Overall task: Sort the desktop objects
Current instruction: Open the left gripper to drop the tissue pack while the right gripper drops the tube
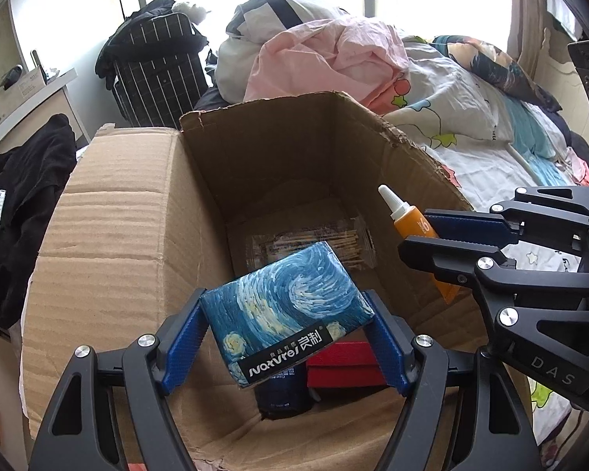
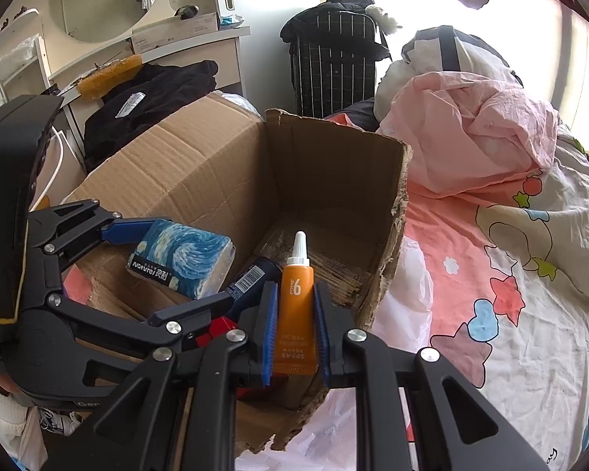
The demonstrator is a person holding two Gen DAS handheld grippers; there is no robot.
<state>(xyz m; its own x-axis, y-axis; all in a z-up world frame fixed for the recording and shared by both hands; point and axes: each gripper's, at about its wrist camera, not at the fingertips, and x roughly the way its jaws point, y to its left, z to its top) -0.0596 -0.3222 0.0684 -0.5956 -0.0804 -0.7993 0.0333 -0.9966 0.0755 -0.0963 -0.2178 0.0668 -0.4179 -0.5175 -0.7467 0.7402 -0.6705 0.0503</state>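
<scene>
Open brown cardboard box [image 1: 145, 212] stands beside the bed with the cartoon-print sheet [image 1: 467, 129], which lies to its right. On the box floor: clear packet of wooden sticks [image 1: 314, 245] at the far end, flat red box [image 1: 345, 365] and dark blue cylindrical container [image 1: 282, 392] (partly hidden) at the near end. Blue swirl-patterned tissue pack [image 1: 286, 310] sits above these, over the opening. Orange tube with white nozzle [image 2: 296, 298] is over the right wall, nozzle pointing away. Black striped suitcase [image 2: 333, 66] stands behind the box

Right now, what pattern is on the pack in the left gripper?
A blue swirling starry-night painting print on the tissue pack, with a black label band; clearest in the left wrist view.
</scene>
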